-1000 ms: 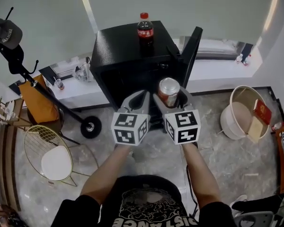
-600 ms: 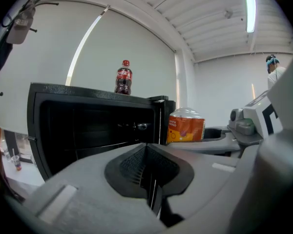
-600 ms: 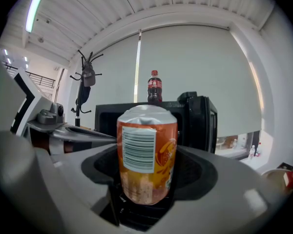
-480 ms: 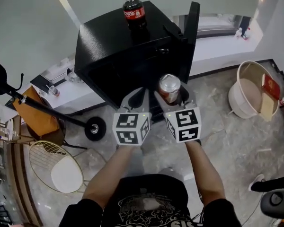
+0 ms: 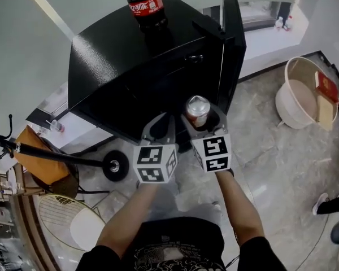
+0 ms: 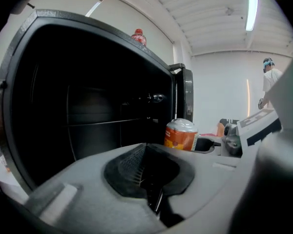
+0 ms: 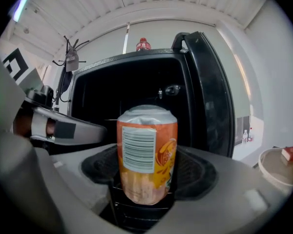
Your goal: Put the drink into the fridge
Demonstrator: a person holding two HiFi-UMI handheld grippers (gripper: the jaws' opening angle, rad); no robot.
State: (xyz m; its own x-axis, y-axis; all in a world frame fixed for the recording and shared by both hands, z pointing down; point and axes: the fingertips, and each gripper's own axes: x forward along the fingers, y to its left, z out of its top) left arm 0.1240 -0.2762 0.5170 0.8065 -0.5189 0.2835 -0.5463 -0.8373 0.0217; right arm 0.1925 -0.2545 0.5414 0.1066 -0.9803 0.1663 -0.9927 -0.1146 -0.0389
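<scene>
Orange drink can (image 7: 147, 152) sits upright, gripped between the jaws of the right gripper (image 5: 203, 118), held just in front of the open black fridge (image 5: 124, 61), not yet inside. The fridge door (image 5: 233, 44) is swung open on the right; the interior is dark, with a shelf (image 6: 102, 123) visible. The left gripper (image 5: 160, 131) is just beside the right one, jaws closed together with nothing in them. A cola bottle (image 5: 146, 7) stands upright on the fridge top. A cream basin (image 5: 302, 92) sits on the floor, well apart to the right.
</scene>
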